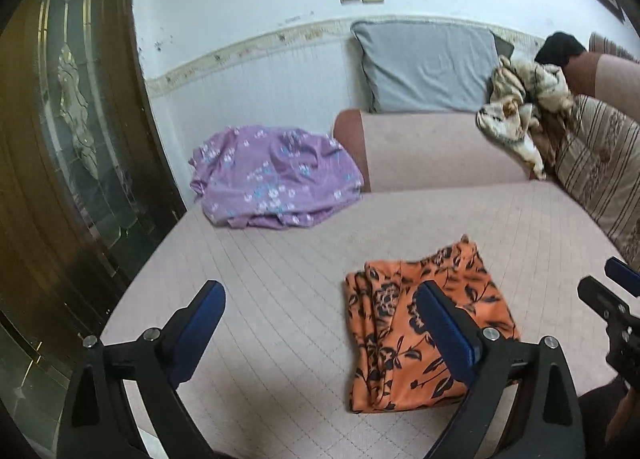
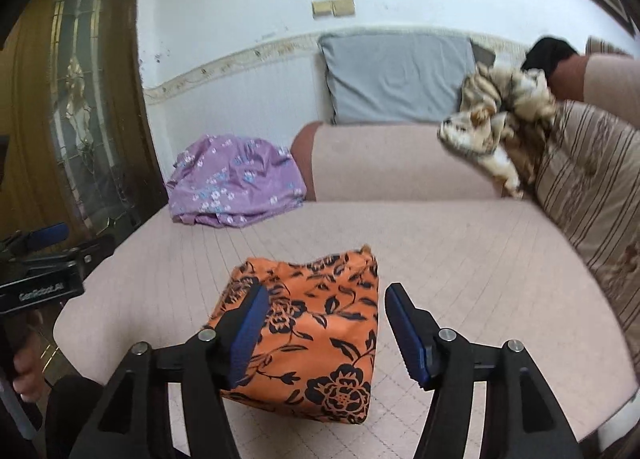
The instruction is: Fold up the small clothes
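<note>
orange cloth (image 2: 312,331) folded, near sofa (image 1: 280,299) front edge | left tongs (image 1: 320,323) wide, right tongs (image 2: 324,335) part-open, both empty | next: likely fetch purple cloth (image 1: 272,179), back left corner

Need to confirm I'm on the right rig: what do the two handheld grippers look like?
Both match: the left gripper and the right gripper have black angular plastic frames with silver pivot bolts, and jaws lined with ridged blue pads. The body of the left one carries white "GenRobot.AI" lettering, seen from the right wrist camera. No cables show. Dark clothing shows near the hands.
</note>
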The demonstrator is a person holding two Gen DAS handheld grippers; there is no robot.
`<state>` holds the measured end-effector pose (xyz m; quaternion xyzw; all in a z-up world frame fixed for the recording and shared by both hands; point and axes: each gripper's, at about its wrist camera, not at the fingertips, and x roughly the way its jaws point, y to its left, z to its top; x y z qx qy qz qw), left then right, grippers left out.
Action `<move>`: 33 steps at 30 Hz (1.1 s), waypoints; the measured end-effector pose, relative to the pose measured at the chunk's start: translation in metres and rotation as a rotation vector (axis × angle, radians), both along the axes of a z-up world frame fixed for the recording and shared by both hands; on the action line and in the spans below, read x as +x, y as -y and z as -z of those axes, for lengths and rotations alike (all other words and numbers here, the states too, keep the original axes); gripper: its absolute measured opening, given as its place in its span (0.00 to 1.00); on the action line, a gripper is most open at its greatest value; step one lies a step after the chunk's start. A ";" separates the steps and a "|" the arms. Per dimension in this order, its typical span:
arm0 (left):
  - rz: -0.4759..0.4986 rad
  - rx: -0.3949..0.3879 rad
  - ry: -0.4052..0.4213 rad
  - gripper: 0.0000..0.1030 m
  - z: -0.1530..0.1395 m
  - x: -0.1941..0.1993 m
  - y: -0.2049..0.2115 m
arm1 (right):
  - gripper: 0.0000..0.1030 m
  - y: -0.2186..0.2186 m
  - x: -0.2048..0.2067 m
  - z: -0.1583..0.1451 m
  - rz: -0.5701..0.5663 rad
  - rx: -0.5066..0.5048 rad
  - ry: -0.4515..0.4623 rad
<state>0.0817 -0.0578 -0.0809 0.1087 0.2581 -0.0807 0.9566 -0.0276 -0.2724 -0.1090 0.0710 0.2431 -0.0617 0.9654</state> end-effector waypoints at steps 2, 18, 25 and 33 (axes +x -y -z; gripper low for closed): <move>-0.012 -0.008 0.023 0.97 -0.010 -0.005 -0.001 | 0.66 -0.004 -0.007 -0.010 -0.003 -0.002 0.018; -0.082 -0.057 0.066 0.98 -0.050 -0.022 -0.014 | 0.66 -0.025 -0.035 -0.048 -0.010 -0.035 0.054; -0.088 -0.056 0.097 0.98 -0.060 -0.031 -0.018 | 0.66 -0.027 -0.039 -0.055 0.010 -0.023 0.053; -0.090 -0.066 0.123 0.98 -0.067 -0.039 -0.024 | 0.66 -0.032 -0.043 -0.063 0.007 -0.021 0.055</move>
